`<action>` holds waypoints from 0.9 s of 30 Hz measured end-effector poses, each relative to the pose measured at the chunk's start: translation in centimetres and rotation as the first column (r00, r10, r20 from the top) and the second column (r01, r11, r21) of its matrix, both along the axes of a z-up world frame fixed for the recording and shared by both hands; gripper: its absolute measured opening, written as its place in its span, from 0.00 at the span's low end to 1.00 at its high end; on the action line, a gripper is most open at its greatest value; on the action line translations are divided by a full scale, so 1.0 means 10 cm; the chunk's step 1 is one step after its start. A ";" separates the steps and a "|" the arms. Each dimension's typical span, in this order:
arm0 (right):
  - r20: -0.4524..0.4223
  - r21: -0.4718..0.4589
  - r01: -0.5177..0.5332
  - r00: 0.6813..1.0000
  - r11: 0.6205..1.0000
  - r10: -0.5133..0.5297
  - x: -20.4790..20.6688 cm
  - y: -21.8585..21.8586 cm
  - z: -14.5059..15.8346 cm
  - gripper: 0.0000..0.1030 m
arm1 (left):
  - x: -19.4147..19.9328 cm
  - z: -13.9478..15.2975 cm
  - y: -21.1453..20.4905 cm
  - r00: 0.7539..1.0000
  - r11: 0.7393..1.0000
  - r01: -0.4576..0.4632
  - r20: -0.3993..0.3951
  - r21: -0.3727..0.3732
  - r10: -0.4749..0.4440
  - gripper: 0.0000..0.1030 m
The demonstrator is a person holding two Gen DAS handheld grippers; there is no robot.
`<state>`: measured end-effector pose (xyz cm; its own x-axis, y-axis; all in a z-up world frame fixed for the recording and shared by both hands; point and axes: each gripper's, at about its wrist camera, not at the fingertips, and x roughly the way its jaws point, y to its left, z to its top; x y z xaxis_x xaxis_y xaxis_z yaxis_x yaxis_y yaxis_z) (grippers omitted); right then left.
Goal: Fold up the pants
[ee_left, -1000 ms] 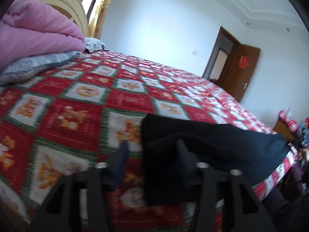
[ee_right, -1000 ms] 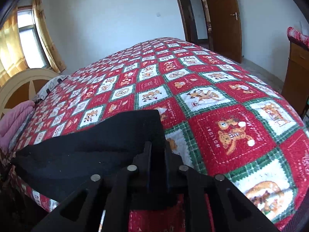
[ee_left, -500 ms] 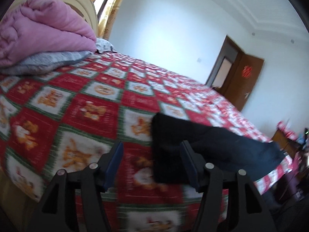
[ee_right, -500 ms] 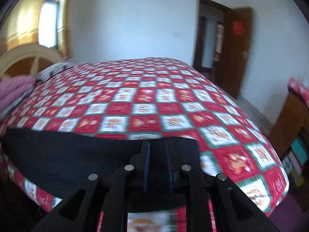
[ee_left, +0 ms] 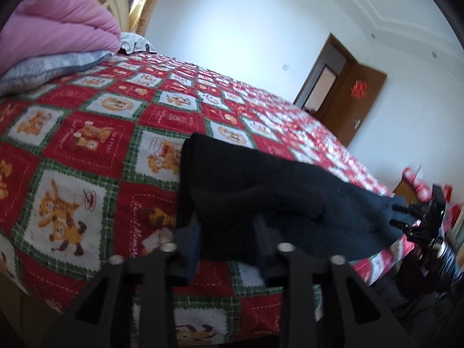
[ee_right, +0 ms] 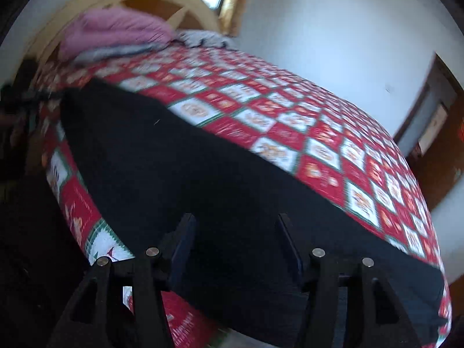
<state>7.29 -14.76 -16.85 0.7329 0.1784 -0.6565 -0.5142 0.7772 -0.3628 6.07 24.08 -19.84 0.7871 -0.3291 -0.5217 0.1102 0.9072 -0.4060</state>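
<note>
Black pants point(ee_left: 261, 191) lie along the near edge of a bed with a red, white and green patchwork quilt point(ee_left: 95, 136). In the left wrist view my left gripper point(ee_left: 226, 232) has its jaws apart around the near end of the pants, and a raised fold of cloth sits between the fingers. In the right wrist view the pants point(ee_right: 179, 168) stretch across the quilt point(ee_right: 333, 145). My right gripper point(ee_right: 235, 237) is open, jaws wide, just above the cloth. The right gripper also shows far right in the left wrist view point(ee_left: 426, 220).
A pink duvet point(ee_left: 55, 26) and a grey pillow point(ee_left: 49, 68) are piled at the headboard point(ee_right: 150, 3). A brown door point(ee_left: 353, 101) stands open in the far wall. The bed's edge drops off just below both grippers.
My right gripper has opened from shut and let go of the pants, and its view has swung toward the headboard. My left gripper has moved in over the pants' near end, jaws narrower.
</note>
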 end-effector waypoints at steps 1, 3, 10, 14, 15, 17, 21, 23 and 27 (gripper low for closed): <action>0.001 -0.024 -0.010 1.000 1.000 0.010 0.02 0.06 -0.06 0.56 | 0.00 0.00 -0.01 1.000 1.000 -0.001 -0.004 0.020 0.001 0.22; -0.019 -0.061 -0.037 0.999 0.997 0.036 0.05 0.16 -0.17 0.56 | 0.01 -0.01 0.00 1.000 1.000 -0.002 -0.005 0.024 0.002 0.16; -0.025 -0.149 -0.068 0.998 0.986 0.065 0.12 0.34 -0.39 0.33 | 0.04 0.17 0.06 0.998 0.999 -0.017 0.054 0.038 0.015 0.10; -0.068 -0.100 -0.060 0.996 0.993 0.053 0.21 0.31 -0.37 0.07 | 0.08 0.26 0.07 0.997 0.998 -0.010 0.081 0.060 0.006 0.10; -0.066 -0.095 -0.057 0.996 0.994 0.051 0.21 0.32 -0.36 0.04 | 0.09 0.26 0.07 0.997 0.998 -0.009 0.083 0.061 0.004 0.10; -0.061 -0.072 -0.053 0.997 0.996 0.048 0.20 0.32 -0.29 0.03 | 0.09 0.26 0.09 0.996 0.999 -0.008 0.087 0.052 0.004 0.10; -0.026 -0.024 -0.052 0.998 0.998 0.051 0.07 0.28 -0.04 0.03 | 0.02 0.29 0.16 0.992 1.000 0.010 0.123 0.009 -0.011 0.10; -0.015 -0.016 -0.054 0.998 0.998 0.054 0.01 0.27 0.02 0.03 | -0.02 0.29 0.19 0.991 1.000 0.015 0.131 -0.002 -0.014 0.10; -0.039 -0.011 -0.073 0.997 0.997 0.073 -0.16 0.24 -0.04 0.03 | -0.08 0.19 0.24 0.992 1.000 0.024 0.126 -0.015 -0.022 0.10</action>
